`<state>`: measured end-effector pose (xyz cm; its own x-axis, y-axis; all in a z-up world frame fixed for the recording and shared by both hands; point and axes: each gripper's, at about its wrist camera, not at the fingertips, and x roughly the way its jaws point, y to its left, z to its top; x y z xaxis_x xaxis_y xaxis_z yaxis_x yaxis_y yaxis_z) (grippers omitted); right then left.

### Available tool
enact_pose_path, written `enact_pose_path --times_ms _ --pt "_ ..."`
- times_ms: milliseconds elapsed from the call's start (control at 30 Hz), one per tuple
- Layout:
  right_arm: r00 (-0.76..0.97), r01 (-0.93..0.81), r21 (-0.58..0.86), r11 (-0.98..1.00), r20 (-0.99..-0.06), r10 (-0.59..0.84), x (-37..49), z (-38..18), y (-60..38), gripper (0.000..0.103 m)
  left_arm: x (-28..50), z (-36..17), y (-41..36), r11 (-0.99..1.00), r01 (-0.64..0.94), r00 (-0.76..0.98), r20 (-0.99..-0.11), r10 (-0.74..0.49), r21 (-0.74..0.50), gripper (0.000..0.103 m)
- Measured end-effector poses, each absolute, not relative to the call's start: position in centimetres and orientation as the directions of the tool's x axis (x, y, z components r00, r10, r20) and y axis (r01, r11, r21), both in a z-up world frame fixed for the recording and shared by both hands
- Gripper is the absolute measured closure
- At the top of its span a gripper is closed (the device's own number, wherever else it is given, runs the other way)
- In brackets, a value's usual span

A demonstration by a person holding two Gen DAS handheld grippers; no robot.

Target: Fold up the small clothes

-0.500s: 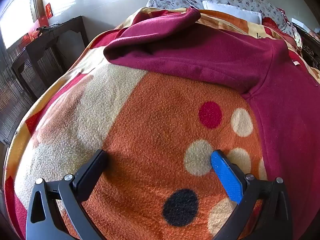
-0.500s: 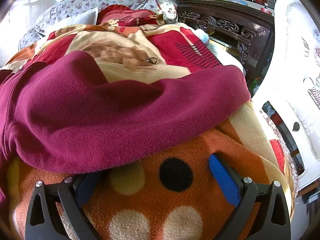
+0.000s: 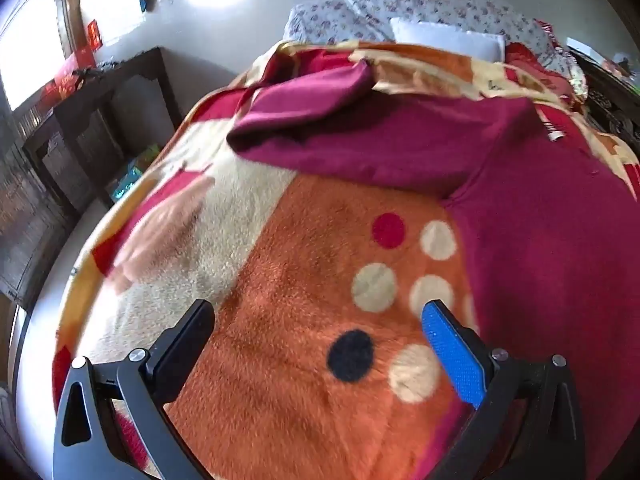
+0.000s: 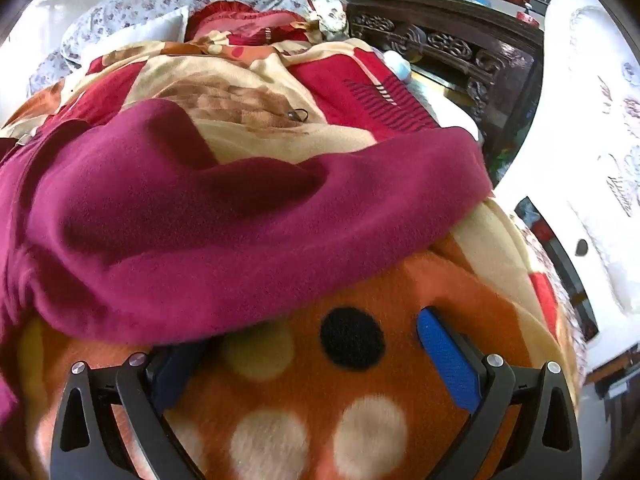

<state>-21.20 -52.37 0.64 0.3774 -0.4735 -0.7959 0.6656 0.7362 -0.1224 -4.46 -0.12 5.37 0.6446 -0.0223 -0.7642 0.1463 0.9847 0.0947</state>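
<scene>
A maroon fleece garment [image 3: 540, 216] is spread on the orange spotted fleece blanket [image 3: 304, 280]. The left gripper [image 3: 316, 320] and right gripper [image 4: 308, 344] are held wide apart, nothing grasped.

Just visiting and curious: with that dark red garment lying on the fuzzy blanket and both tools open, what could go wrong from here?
1. The maroon garment lies right on the plush blanket; the right tool, open beside its edge with one finger under it, might pinch blanket along with cloth.
2. The garment is rumpled, its sleeve flopped over, so a fold could come out crooked.
3. The left tool hangs open over bare blanket, apart from the garment, so it may grab nothing.
</scene>
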Motion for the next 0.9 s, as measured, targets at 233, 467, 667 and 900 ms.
enact_pose_path --times_ms 233,467,667,900 --pt "0.472 0.629 -0.065 0.775 -0.76 -0.447 -24.5 4.8 -46.4 0.0 -7.0 7.6 -2.6 0.974 0.215 0.663 -0.744 -0.091 0.073 0.0" --pt "0.609 0.548 0.081 0.832 -0.72 -0.331 -26.5 8.8 -39.0 0.0 -9.5 8.7 -4.8 0.959 0.281 0.666 -0.728 -0.162 0.043 0.0" --pt "0.66 0.466 0.079 0.881 -0.694 -0.287 -26.2 10.0 -32.2 0.0 -11.6 9.2 -6.7 0.949 0.315 0.671 -0.714 -0.201 0.028 0.0" --pt "0.687 0.447 0.133 0.884 -0.684 -0.244 -24.1 10.1 -28.2 0.0 -13.1 9.2 -8.9 0.932 0.362 0.661 -0.713 -0.233 0.03 0.0"
